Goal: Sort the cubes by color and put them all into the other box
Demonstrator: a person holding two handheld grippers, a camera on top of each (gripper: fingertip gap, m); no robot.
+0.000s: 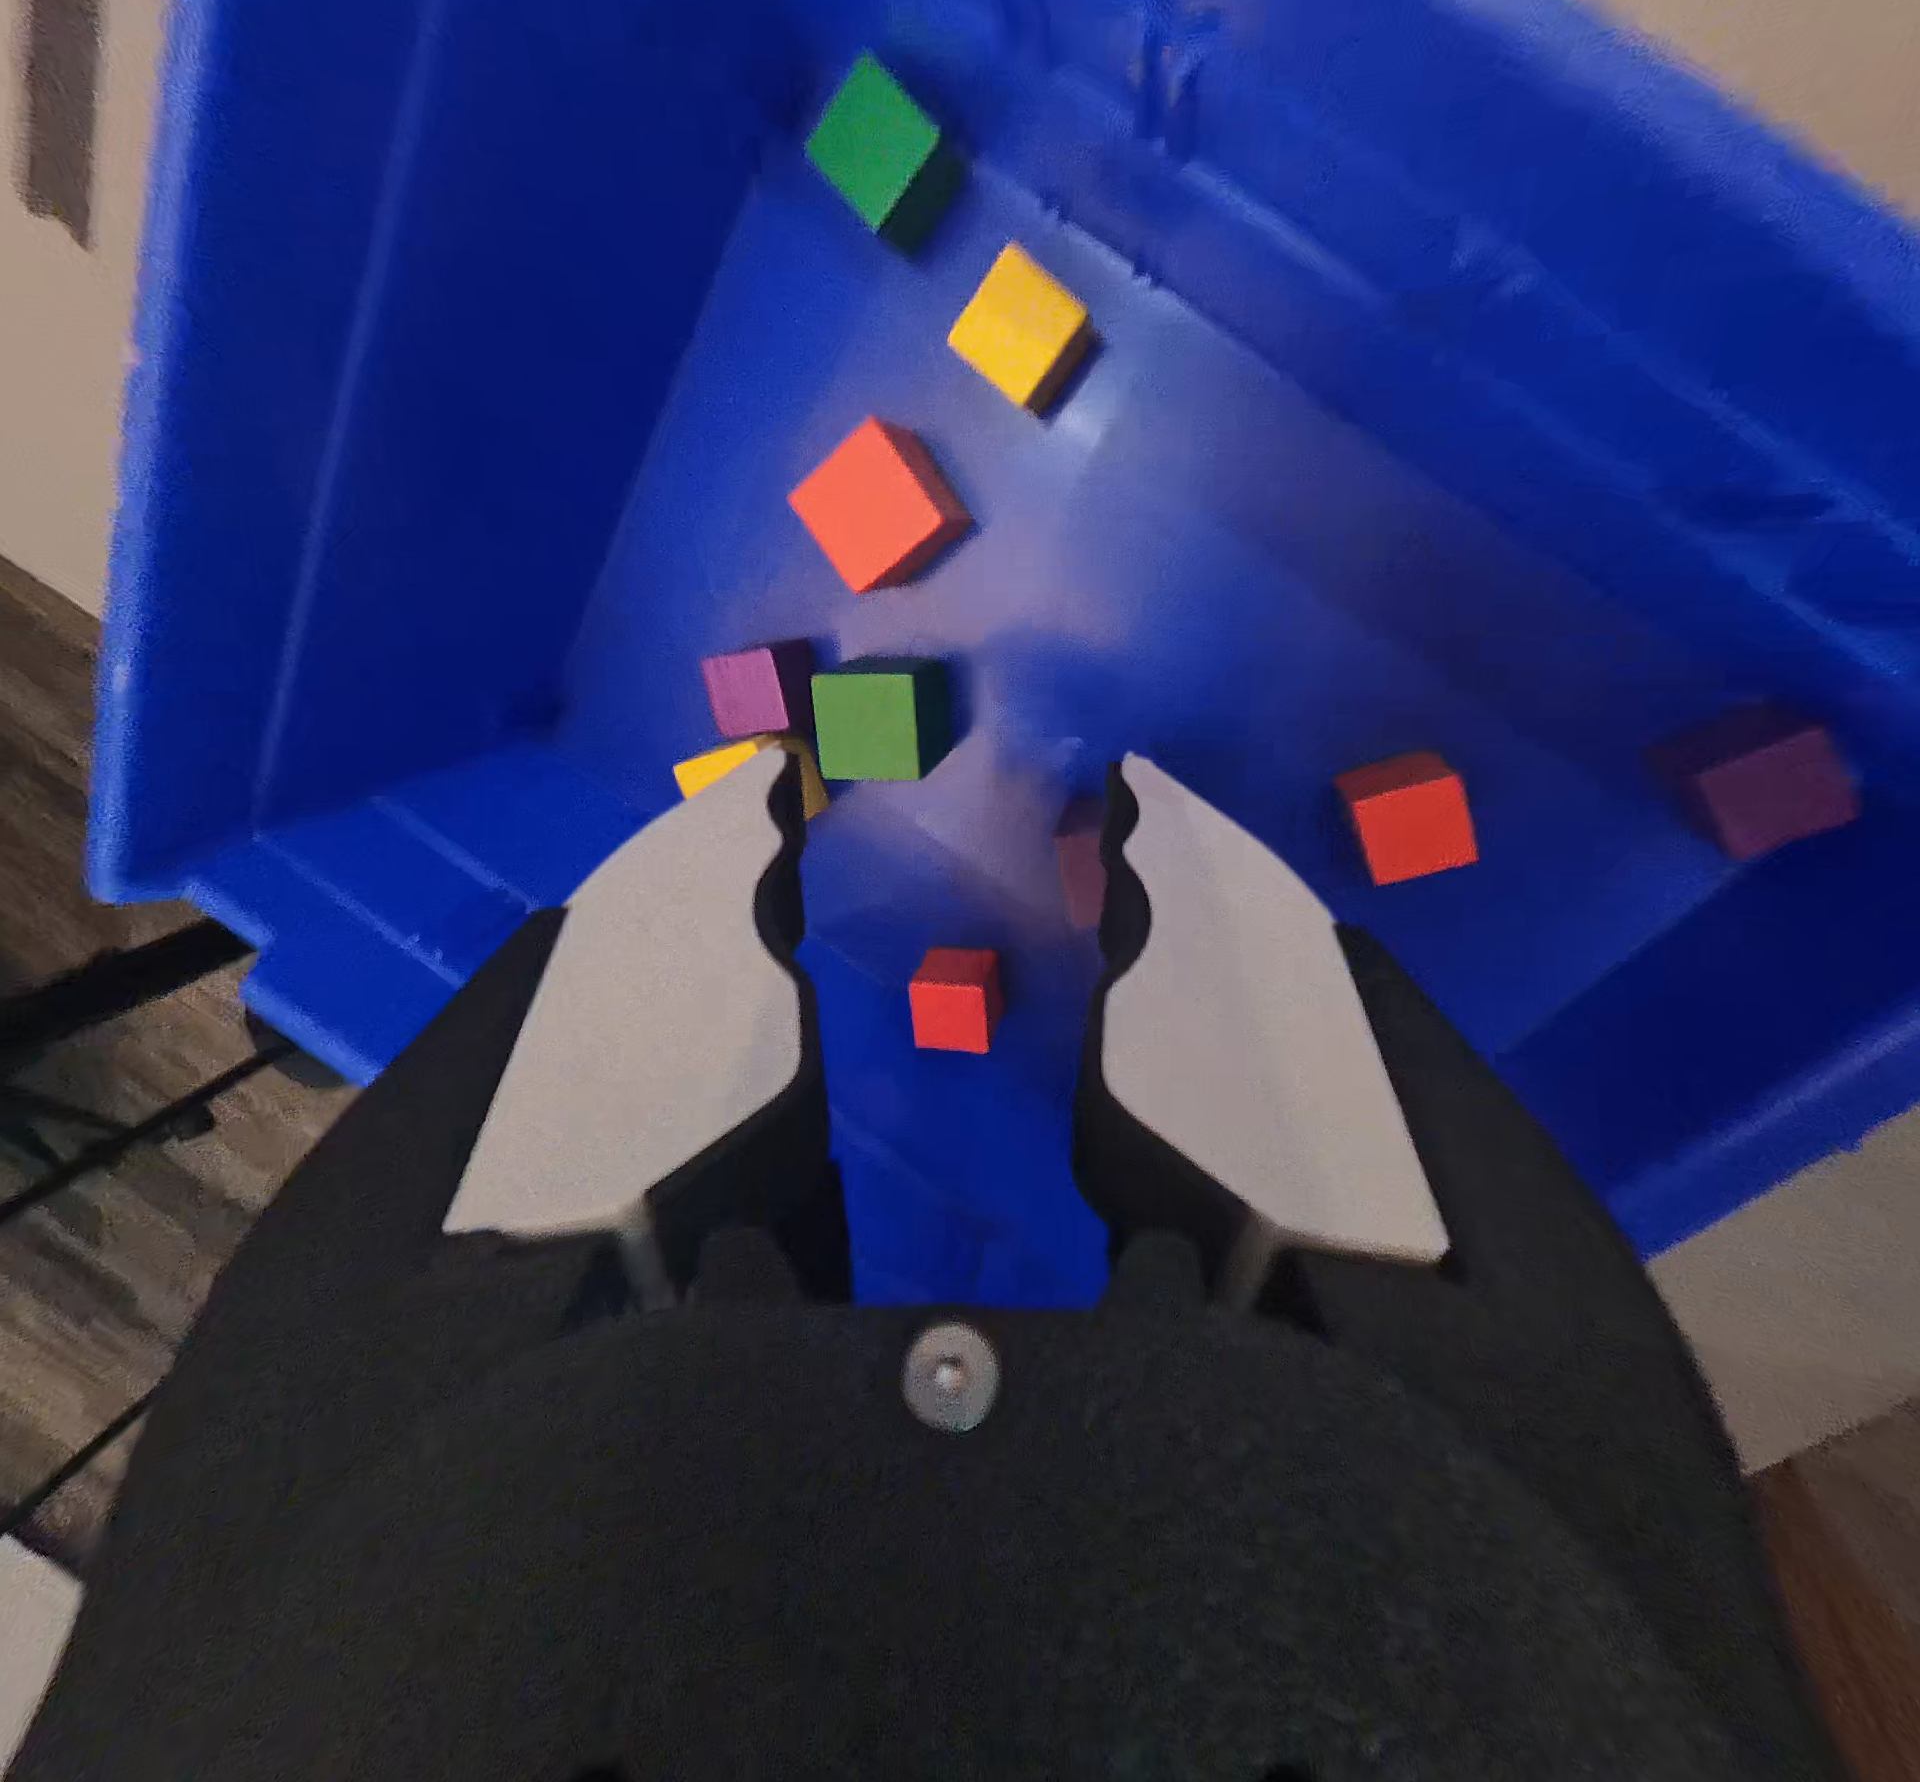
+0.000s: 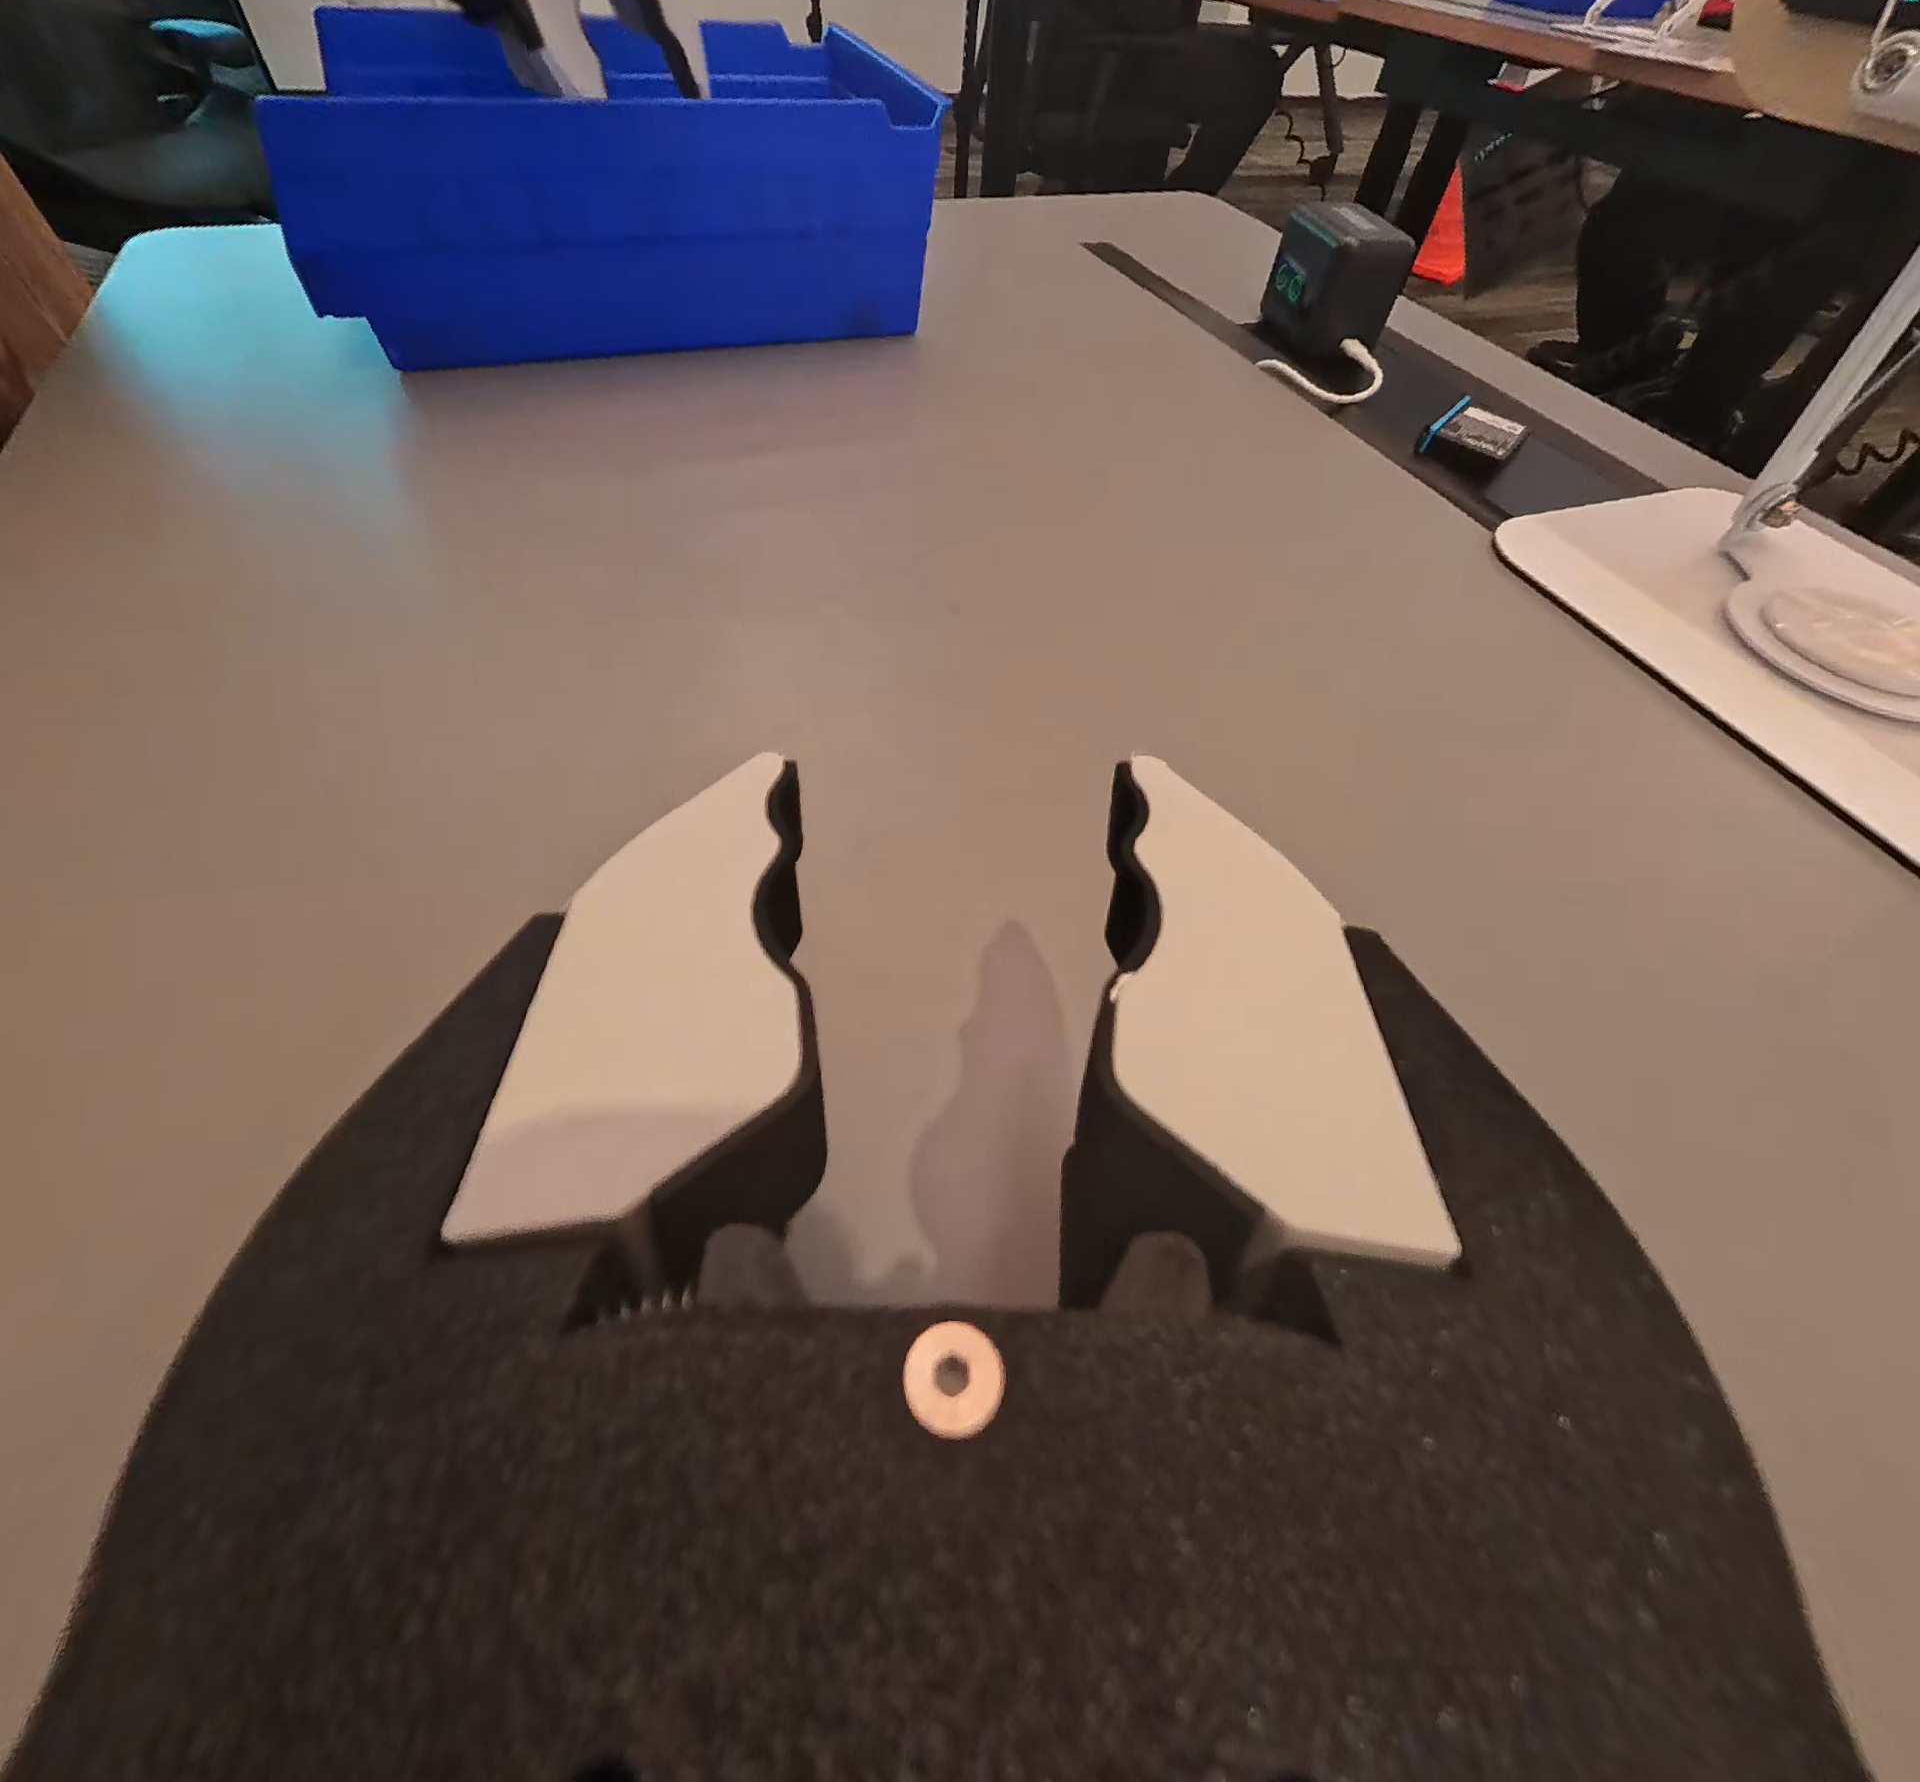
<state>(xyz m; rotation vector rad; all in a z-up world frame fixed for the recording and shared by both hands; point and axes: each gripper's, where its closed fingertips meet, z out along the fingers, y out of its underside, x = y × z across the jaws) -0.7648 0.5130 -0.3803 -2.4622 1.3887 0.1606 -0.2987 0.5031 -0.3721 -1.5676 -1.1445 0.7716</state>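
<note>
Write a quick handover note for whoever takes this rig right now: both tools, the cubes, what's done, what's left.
Left tool: open, empty, down inside the blue box, over the cubes.
Right tool: open, empty, over the bare table, away from the box.
Cubes: red, green, orange, yellow and purple lie loose and mixed in that box.
Done: nothing that shows; no cube is gripped.
Left: sort by colour, move all to the other box.

blue box [image 1: 436,402]: smooth shiny plastic | cubes [image 1: 878,504]: painted, flat matt sides | table [image 2: 727,589]: smooth grey top, soft shine | right gripper [image 2: 956,776]: rough black body, smooth pale matt plates, shiny metal washer
</note>
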